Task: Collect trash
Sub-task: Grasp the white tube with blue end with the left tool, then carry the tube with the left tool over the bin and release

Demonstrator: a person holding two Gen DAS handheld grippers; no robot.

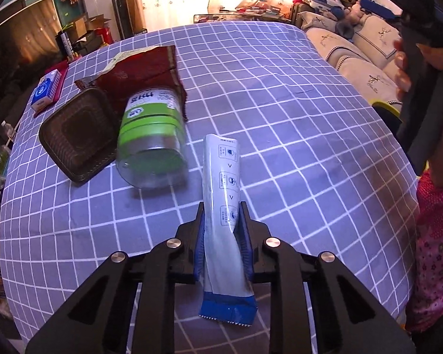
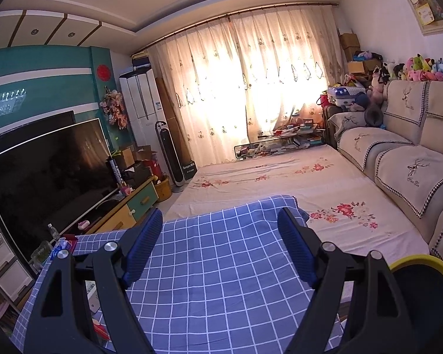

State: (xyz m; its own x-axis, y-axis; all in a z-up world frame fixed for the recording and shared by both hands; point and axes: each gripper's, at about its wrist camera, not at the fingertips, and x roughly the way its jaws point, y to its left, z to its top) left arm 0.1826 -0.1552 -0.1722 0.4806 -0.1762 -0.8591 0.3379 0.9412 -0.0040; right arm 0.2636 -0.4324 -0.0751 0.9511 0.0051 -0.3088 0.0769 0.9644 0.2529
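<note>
My left gripper is shut on a long white wrapper with a blue end and holds it above the checked tablecloth. Left of it a clear plastic jar with a green label lies on its side. A dark plastic food tray and a dark red bag lie next to the jar. My right gripper is open and empty, held above the checked cloth. The hand holding the right gripper shows in the left wrist view at the upper right.
A small blue and white box lies at the table's far left. A yellow-rimmed bin stands at the table's right side; its rim also shows in the left wrist view. A sofa and a TV flank the room.
</note>
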